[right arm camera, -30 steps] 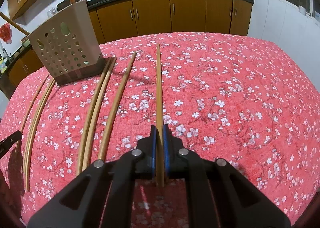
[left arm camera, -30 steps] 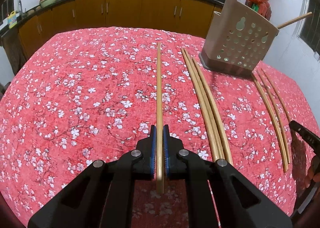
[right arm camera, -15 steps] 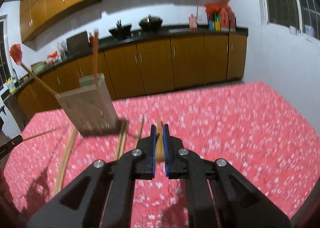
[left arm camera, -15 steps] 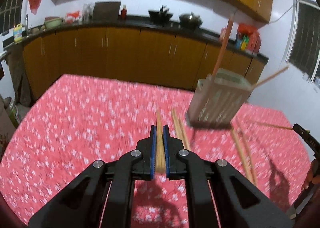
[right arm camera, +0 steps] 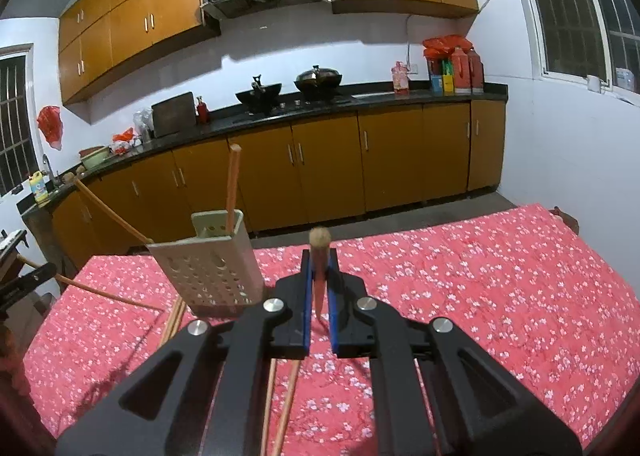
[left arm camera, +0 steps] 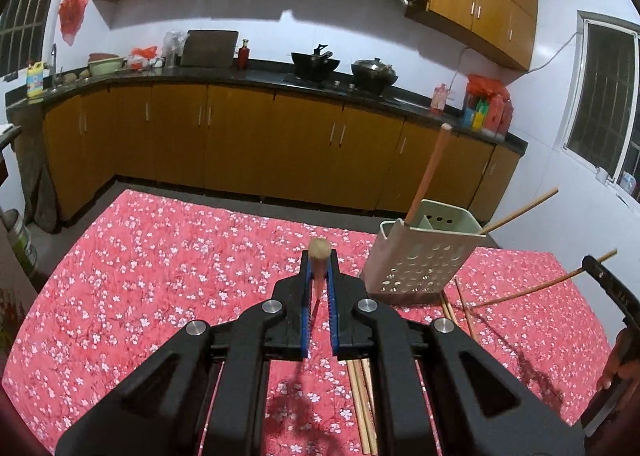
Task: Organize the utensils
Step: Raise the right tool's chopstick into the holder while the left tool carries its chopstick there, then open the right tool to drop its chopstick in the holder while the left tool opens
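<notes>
1. Left gripper (left arm camera: 319, 270): its blue-padded fingers (left arm camera: 306, 288) are clenching a single chopstick (left arm camera: 319, 256), which is pointing almost straight at the camera so that its rounded end is showing just past the fingertips, raised above the table.
2. Right gripper (right arm camera: 319, 268): its fingers (right arm camera: 306, 284) are likewise clamping one chopstick, second piece (right arm camera: 320, 256), seen end-on and lifted above the cloth. In the left wrist view this chopstick (left arm camera: 528, 290) is showing lengthwise at the right edge, slanting down toward the table beside the holder.
3. Utensil holder (left arm camera: 424, 256): a pale perforated caddy, standing on the table at the far right in the left view and at the far left (right arm camera: 208, 264) in the right view. Two chopsticks are already sticking out of it: an upright stick (left arm camera: 428, 171) leaning slightly, and an angled stick (left arm camera: 520, 209) leaning out over the rim.
4. Loose chopsticks (left arm camera: 362, 400): several are lying flat on the cloth near the left gripper, partly hidden under its black body; others are lying (left arm camera: 454, 304) right at the foot of the holder. In the right view, more loose pieces (right arm camera: 284, 408) are lying near the camera, left of centre.
5. Tablecloth (left arm camera: 160, 276): red with white blossoms, covering the whole table.
6. Kitchen counter (left arm camera: 240, 75): running along the far wall, carrying two woks (left arm camera: 316, 63).
</notes>
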The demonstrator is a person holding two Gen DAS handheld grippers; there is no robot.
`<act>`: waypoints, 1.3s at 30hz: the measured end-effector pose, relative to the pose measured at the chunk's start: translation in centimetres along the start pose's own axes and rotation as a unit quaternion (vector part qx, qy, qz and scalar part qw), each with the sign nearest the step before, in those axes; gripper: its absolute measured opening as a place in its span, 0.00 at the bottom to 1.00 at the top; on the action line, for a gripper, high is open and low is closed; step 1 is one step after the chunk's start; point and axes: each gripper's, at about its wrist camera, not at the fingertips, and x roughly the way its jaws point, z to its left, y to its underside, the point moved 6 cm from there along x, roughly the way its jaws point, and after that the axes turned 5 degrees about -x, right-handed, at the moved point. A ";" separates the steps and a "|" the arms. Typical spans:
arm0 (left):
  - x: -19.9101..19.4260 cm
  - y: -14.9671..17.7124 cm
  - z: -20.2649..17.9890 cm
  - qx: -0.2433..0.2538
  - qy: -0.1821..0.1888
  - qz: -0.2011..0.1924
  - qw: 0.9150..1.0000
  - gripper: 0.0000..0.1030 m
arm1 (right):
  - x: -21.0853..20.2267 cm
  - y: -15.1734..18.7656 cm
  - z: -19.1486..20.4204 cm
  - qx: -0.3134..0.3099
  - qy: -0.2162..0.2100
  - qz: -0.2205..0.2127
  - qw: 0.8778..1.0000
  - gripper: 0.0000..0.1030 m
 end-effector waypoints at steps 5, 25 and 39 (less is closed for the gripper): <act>-0.9 -1.0 -1.2 0.008 0.015 -0.010 1.000 0.07 | -1.7 -2.3 1.1 -0.002 -0.034 -0.019 0.999 0.08; -3.7 -11.5 -10.9 0.010 0.062 -0.177 0.982 0.07 | -2.4 -12.9 6.8 -0.007 -0.094 -0.132 0.987 0.08; -1.1 -13.3 -11.2 -0.015 0.027 -0.218 0.975 0.07 | -1.1 -16.2 7.4 0.003 -0.102 -0.165 0.981 0.07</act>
